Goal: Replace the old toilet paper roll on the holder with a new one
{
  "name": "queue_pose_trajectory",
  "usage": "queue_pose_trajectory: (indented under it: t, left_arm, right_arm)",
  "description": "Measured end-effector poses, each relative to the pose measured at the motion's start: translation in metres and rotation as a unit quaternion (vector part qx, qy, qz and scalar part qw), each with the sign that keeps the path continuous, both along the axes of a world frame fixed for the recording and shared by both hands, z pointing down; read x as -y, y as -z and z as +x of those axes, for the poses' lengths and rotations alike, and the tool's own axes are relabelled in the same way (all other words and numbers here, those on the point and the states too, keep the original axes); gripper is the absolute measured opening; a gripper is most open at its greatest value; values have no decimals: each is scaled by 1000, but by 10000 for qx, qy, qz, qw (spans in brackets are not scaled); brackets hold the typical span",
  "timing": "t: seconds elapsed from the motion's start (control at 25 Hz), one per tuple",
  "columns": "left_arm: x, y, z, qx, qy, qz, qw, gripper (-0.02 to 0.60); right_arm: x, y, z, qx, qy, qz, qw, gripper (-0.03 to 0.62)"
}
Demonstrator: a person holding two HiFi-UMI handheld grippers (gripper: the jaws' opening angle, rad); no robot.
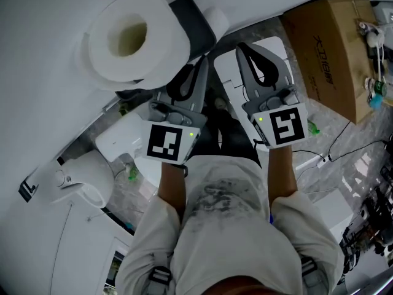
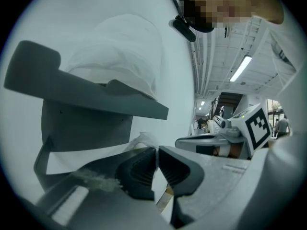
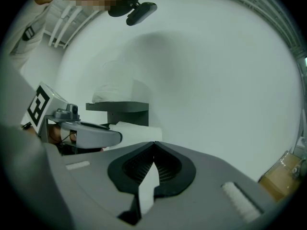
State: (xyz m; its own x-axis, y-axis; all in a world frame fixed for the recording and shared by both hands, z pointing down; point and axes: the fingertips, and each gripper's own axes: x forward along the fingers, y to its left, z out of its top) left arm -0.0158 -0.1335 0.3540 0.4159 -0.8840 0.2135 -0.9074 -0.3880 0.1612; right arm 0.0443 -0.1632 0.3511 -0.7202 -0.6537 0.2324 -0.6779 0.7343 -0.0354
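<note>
A big new toilet paper roll (image 1: 132, 39) (image 2: 120, 51) lies on top of the dark grey wall holder's shelf (image 1: 191, 12) (image 2: 96, 99) (image 3: 117, 107). Under that shelf sits the smaller old roll (image 1: 216, 21) (image 3: 136, 128), with its white paper (image 2: 86, 155) hanging below. My left gripper (image 1: 201, 61) (image 2: 157, 150) reaches in under the shelf, and its jaws are pinched together on a crumpled bit of that paper. My right gripper (image 1: 241, 45) (image 3: 153, 143) hovers beside it to the right, shut with nothing between its pads, pointing at the bare white wall.
A cardboard box (image 1: 331, 48) stands against the wall at the right, with cables (image 1: 344, 146) on the marbled floor below it. A white toilet-like unit (image 1: 80, 180) sits at the lower left. A white panel (image 1: 230, 72) lies under the grippers.
</note>
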Motion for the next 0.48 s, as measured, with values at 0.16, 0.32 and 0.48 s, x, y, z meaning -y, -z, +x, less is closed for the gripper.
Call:
queue_pose_trajectory:
  t: [0.16,0.32,0.48]
  left_arm:
    - [4,0,6,0,-83,6,10000,14]
    - [6,-1,12,3,-159,-7,9999,14]
    - [9,-1,16,4,-239,7,9997,14]
  right_arm:
    - [1,1,5,7,-65,-1,10000,2]
    - [2,2,10,14,-115,25,9999,2]
    - [0,4,13,24,-168,34,9999,2]
